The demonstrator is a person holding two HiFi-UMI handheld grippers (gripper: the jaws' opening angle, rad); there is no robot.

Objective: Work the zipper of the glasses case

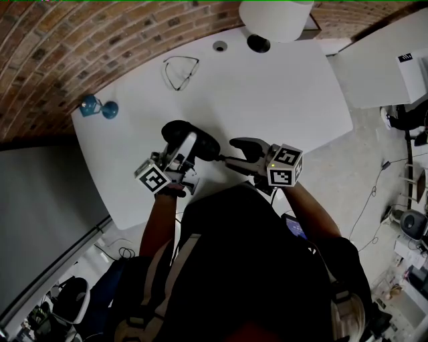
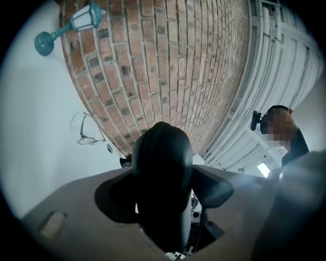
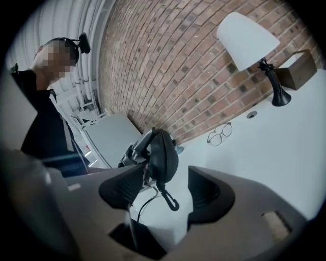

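The black zippered glasses case (image 1: 208, 145) is held just above the white table (image 1: 267, 93), in front of the person. My left gripper (image 1: 186, 148) is shut on it; in the left gripper view the case (image 2: 162, 173) fills the gap between both pads. My right gripper (image 1: 235, 153) is at the case's right end with its jaws apart. In the right gripper view the case (image 3: 162, 158) hangs ahead of the open jaws. A small black clip (image 3: 170, 200) dangles from it between the pads without touching them. The zipper slider itself is not clear to see.
A pair of wire-framed glasses (image 1: 180, 70) lies further back on the table. A teal lamp-shaped ornament (image 1: 99, 107) sits near the left edge. A white-shaded lamp (image 1: 275, 17) stands at the far edge, against the brick wall.
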